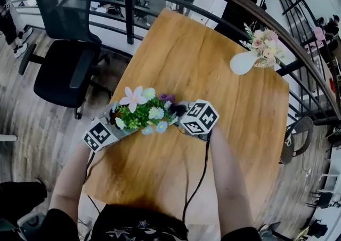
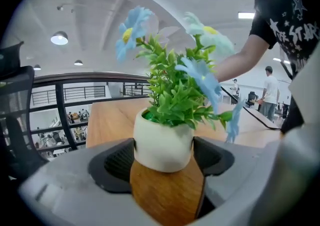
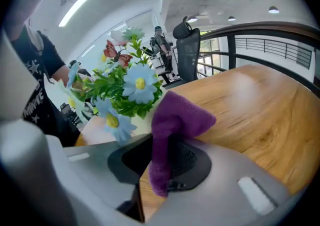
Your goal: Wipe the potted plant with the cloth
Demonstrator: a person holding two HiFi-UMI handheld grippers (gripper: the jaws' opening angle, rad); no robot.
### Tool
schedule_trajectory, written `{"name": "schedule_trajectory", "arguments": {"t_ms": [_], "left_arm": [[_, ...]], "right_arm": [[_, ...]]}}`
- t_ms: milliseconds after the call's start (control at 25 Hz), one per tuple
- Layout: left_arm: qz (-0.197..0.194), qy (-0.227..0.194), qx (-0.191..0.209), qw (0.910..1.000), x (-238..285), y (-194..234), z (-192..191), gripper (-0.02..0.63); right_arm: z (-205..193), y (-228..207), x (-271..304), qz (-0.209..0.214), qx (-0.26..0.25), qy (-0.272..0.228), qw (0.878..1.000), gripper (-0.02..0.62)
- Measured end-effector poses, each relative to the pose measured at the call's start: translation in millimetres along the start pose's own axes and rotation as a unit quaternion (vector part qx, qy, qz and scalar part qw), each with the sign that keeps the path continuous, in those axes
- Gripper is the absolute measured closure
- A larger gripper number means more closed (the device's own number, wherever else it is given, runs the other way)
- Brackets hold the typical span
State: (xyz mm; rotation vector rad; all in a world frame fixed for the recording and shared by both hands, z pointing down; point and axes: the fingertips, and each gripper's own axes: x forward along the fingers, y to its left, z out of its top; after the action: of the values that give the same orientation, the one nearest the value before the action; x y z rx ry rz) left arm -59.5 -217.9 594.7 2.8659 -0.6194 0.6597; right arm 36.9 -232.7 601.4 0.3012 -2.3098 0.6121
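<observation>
Two claws closed in on a potted plant (image 1: 143,112) at the near side of a warm-brown wooden surface (image 1: 213,69).

Head view: the small white pot of green leaves and pale blue, pink and white fabric flowers stood between the left claw (image 1: 115,118) and the right claw (image 1: 178,111). A fuzzy purple cloth (image 1: 167,97) touched the blooms on the right. A white vase of pink flowers (image 1: 246,61) stood well apart at the far corner, and a black mesh office chair (image 1: 66,48) stood on the floor beside the surface. Left claw view: the jaws were clamped on either side of the white pot, which stood upright with the wood showing beneath it. Right claw view: the jaws were pinched together on the purple cloth, whose free end stuck up just beside a blue flower.
</observation>
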Motion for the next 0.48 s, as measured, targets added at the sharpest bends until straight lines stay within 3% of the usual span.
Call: {"name": "schedule_trajectory", "arguments": {"t_ms": [160,480], "left_arm": [[0.013,0.011,-0.007,0.9998,2,0,-3,0.218],[0.047,0.006,-0.018,0.9987,5,4,2,0.218]], "right_arm": [[-8,7,-2,-0.026,0.018,-0.012,0.999,0.514],[-25,39,-5,-0.022,0.03,-0.02,0.999,0.512]]}}
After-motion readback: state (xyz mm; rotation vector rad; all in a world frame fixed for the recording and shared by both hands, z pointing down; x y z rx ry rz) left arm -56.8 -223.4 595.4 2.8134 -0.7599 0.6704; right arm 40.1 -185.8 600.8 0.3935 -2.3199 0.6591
